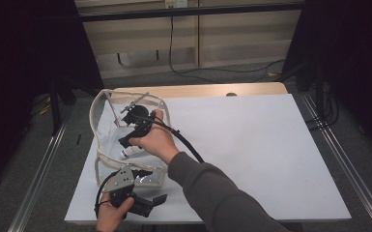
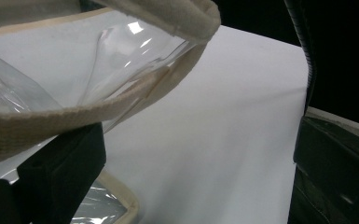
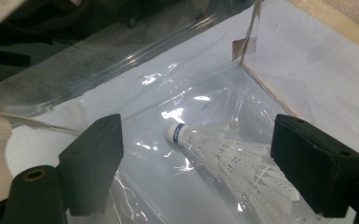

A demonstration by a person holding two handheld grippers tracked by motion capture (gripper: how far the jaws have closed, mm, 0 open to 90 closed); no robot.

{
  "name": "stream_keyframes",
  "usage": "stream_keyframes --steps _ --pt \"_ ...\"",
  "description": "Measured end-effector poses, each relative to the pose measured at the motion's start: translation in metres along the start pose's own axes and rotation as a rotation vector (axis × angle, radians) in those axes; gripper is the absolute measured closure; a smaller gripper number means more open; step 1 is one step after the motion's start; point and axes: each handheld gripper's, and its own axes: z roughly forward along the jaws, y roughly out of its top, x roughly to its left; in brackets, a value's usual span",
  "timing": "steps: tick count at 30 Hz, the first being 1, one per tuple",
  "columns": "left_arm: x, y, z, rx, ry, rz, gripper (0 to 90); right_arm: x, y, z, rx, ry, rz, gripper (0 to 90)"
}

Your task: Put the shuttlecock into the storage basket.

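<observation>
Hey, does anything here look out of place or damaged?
Nothing looks damaged or spilled. The shuttlecock lies on its side inside the clear bag, between the open jaws of the right tool. The left tool sits at the bag's near rim.

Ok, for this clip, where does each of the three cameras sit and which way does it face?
High view: fixed above the person's side, looking forward and down on the table; both forearms, the left gripper and the right hand show.
Left gripper view: rides the left gripper, looking past the bag's cloth rim across the table; its two black jaws show.
Right gripper view: rides the right gripper inside the clear bag, looking at a shuttlecock; its open jaws show.
Shared: all three show the bag.
</observation>
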Motion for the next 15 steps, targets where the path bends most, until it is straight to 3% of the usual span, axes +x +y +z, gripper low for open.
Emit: stream_keyframes --steps 15 --pt "0.000 0.000 0.000 0.001 0.001 0.000 2.5 0.000 0.006 -0.024 -0.019 -0.003 0.007 13.4"
